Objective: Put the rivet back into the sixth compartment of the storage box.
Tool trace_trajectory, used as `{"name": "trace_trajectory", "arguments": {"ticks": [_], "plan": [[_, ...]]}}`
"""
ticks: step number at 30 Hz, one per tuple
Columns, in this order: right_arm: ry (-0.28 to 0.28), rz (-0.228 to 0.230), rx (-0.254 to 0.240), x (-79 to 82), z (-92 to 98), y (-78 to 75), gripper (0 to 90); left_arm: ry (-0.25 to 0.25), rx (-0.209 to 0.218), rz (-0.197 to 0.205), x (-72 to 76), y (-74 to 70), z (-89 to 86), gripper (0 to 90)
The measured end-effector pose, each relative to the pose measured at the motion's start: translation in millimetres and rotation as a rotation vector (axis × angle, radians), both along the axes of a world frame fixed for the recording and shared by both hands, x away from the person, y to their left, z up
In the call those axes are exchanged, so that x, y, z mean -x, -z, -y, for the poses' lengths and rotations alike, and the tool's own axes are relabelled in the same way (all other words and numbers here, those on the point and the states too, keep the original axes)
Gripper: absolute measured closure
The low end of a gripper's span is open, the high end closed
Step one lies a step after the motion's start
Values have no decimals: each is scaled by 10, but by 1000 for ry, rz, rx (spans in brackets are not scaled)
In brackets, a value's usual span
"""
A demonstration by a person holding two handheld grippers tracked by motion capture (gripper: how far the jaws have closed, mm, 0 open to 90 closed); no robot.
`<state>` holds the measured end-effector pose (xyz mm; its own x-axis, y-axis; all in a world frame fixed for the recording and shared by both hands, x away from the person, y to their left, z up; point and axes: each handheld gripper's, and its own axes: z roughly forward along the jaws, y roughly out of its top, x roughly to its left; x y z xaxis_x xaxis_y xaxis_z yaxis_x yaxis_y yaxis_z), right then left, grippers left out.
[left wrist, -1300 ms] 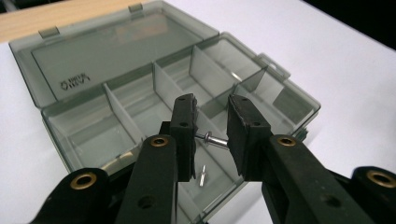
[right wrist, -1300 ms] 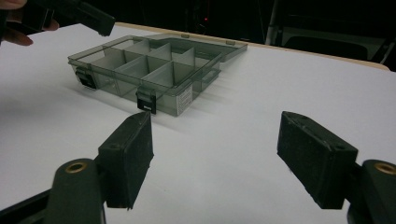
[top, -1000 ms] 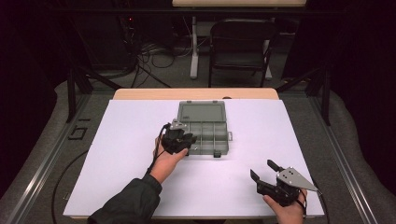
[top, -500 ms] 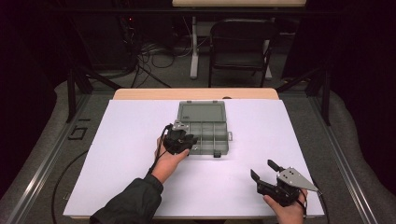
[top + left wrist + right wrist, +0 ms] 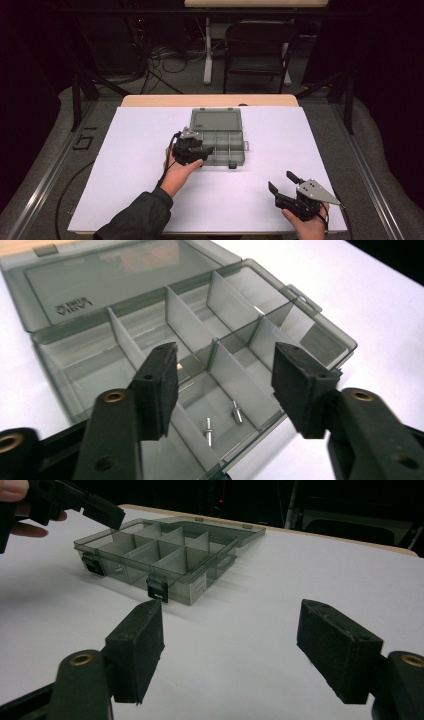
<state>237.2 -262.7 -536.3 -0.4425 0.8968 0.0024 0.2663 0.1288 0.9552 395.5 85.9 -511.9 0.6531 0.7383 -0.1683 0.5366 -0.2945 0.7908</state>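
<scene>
A smoky clear compartment box [image 5: 220, 142] lies open at the table's middle, its lid [image 5: 216, 120] flat behind it. My left gripper [image 5: 202, 152] hovers over the box's front left corner, open and empty. In the left gripper view, between the spread jaws, two small metal pins [image 5: 222, 422] lie in a front compartment of the box [image 5: 150, 335]. My right gripper [image 5: 282, 184] rests open and empty near the table's front right. The right gripper view shows the box [image 5: 165, 560] farther off, with the left gripper [image 5: 75, 502] above its left end.
White sheet [image 5: 125, 165] covers the table, with a wooden strip [image 5: 210, 101] along the far edge. A black chair [image 5: 257, 45] and cables stand on the floor beyond. Two black latches [image 5: 157, 590] hang on the box's front wall.
</scene>
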Motion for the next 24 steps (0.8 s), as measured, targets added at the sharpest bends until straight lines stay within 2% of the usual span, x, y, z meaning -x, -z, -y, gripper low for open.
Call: {"name": "trace_trajectory", "arguments": {"ticks": [5,10,15,20,24], "plan": [[5,-2,-3,9,-1,-2,263,-14,20,30,35,-82,-74,388],[3,0,3,6,4,1,263,-17,45,56,105,-163,-165,382],[2,1,-1,5,6,3,263,-18,72,61,178,-207,-282,378],[4,-2,4,21,8,-2,263,-36,83,77,300,-227,-469,367],[12,-6,5,22,17,-2,262,-59,101,110,412,-266,-671,356]]}}
